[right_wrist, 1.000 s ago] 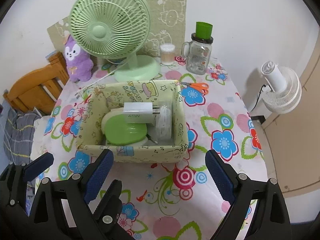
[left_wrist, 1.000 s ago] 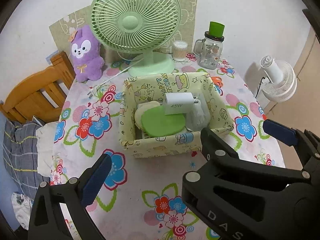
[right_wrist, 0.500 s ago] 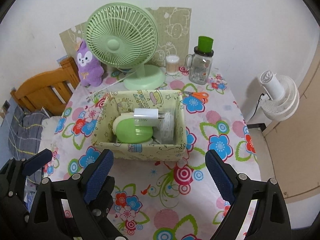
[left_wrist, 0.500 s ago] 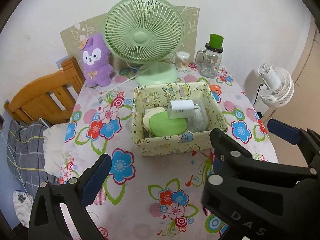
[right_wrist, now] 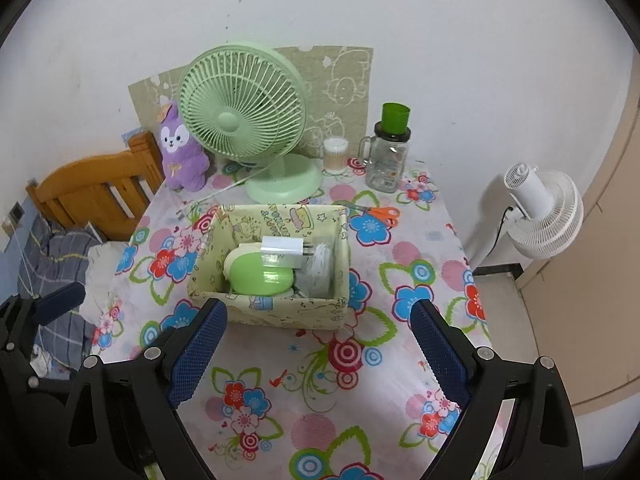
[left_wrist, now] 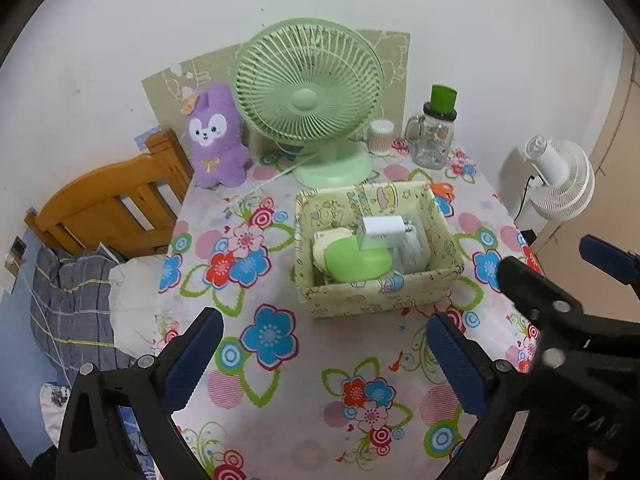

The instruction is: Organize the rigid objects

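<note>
Box: patterned box (right_wrist: pixel 276 312) sat mid tabletop (right_wrist: pixel 404 364), w/ green case (right_wrist: pixel 260 274), white charger (right_wrist: pixel 282 252) & clear bag inside.
Grippers: left hand-held gripper (left_wrist: pixel 320 364) & right hand-held gripper (right_wrist: pixel 316 354) both wide apart, holding nothing.
Step tip: prob. pulling away; lift clear, don't bump box.
Left out: orange scissors (right_wrist: pixel 382 213) beside box.
Room: green fan (right_wrist: pixel 244 120), purple plush (right_wrist: pixel 180 148), jar (right_wrist: pixel 386 160) by white wall; white fan (right_wrist: pixel 540 208) on floor.

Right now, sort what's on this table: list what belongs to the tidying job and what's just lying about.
Job:
- patterned box
- white charger, in the box
- green case, in the box
- clear bag, in the box
- orange scissors, still out behind the box

Lying about:
- green fan
- purple plush
- glass jar
- cotton swab tub
</note>
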Available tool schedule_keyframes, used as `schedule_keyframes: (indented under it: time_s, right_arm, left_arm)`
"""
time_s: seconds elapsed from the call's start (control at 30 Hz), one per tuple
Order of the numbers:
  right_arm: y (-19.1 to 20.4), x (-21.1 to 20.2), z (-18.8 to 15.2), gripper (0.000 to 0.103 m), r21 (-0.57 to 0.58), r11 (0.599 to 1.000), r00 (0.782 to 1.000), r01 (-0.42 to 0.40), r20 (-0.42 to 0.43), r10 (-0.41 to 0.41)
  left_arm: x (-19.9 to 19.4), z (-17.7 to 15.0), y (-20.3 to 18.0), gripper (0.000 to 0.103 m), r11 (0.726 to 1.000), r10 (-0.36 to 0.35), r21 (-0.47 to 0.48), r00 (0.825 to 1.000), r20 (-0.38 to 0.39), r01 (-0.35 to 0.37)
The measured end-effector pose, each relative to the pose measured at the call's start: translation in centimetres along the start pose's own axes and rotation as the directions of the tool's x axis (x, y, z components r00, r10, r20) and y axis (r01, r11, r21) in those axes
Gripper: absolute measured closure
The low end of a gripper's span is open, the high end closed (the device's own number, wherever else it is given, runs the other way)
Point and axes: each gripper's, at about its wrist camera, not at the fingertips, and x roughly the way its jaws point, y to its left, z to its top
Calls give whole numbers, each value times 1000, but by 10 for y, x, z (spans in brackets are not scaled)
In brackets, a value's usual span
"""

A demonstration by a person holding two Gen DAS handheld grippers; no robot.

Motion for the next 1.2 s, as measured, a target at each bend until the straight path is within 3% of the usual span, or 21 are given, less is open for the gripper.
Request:
schedule_keyframes:
  time_s: [0.63,1.2]
  right_arm:
    - [-15,-78,10,8,31,999,994,44,104,-47]
    - [-20,-147,0,8,56,993,969,101,219,-111]
  left_arm:
    - [-77,2,11,1,1000,0,31,988,154,-5]
    - [-137,-4,23,0,999,-24,-37,966,258,35]
